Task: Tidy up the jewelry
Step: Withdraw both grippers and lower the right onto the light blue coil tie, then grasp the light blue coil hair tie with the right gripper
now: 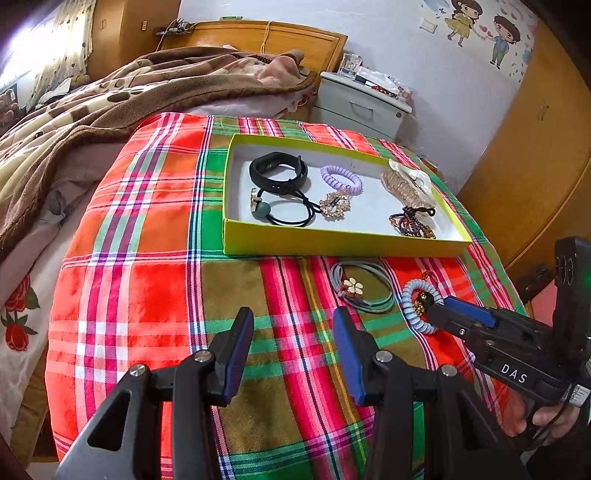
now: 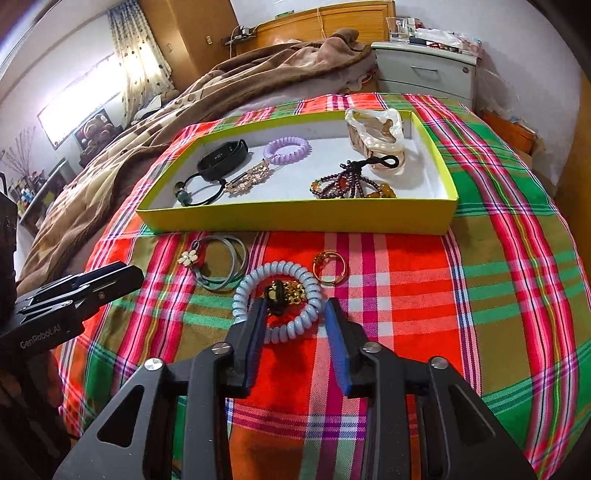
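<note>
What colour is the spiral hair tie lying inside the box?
Lilac purple hair tie, clearest in the right wrist view.

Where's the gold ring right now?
The gold ring lies on the plaid cloth outside the yellow-green box, just right of the light blue coil hair tie, in the right wrist view.

A red, green and olive plaid cloth (image 1: 155,258) spreads beneath and ahead of the jaws; beyond it a rumpled brown fleece blanket (image 1: 110,99) lies ahead to the left; a wooden headboard (image 1: 273,37) stands further ahead; a pale grey bedside cabinet with a drawer (image 2: 424,70) sits ahead to the right, cluttered on top; cartoon wall stickers of two children (image 1: 480,29) show above; a patterned curtain (image 2: 136,55) hangs far left.
</note>
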Motion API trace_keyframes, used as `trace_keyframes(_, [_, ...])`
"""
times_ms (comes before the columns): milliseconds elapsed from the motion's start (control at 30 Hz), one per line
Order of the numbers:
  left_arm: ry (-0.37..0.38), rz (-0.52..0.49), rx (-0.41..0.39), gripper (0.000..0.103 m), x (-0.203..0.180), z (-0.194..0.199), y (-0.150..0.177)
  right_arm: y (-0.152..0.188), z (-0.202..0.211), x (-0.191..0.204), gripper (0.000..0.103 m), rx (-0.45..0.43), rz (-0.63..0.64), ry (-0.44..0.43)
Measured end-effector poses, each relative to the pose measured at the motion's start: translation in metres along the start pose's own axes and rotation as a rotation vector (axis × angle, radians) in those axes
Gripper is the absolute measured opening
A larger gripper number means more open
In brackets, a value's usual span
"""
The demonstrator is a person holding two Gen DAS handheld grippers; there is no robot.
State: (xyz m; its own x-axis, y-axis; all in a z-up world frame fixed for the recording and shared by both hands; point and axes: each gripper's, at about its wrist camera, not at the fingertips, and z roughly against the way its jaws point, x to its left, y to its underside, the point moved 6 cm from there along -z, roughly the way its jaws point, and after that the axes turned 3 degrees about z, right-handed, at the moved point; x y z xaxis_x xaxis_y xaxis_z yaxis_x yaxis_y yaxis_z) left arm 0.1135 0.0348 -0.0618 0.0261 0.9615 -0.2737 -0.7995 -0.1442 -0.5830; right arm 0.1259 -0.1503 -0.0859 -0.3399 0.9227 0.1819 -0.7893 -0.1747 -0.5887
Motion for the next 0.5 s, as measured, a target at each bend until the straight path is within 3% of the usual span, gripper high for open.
trace_keyframes(300, [-0.005,-0.003,0.011,0.046,0.0007,-0.0024,0.0008,0.0011,0.0029,-0.005,0.011,-0.014,-0.025,-0.011])
trace_keyframes(500, [-0.013,-0.002,0.015,0.046,0.0001,-0.0038,0.0003,0.0021,0.0061,-0.0054,0.009,-0.021,-0.017,-0.015])
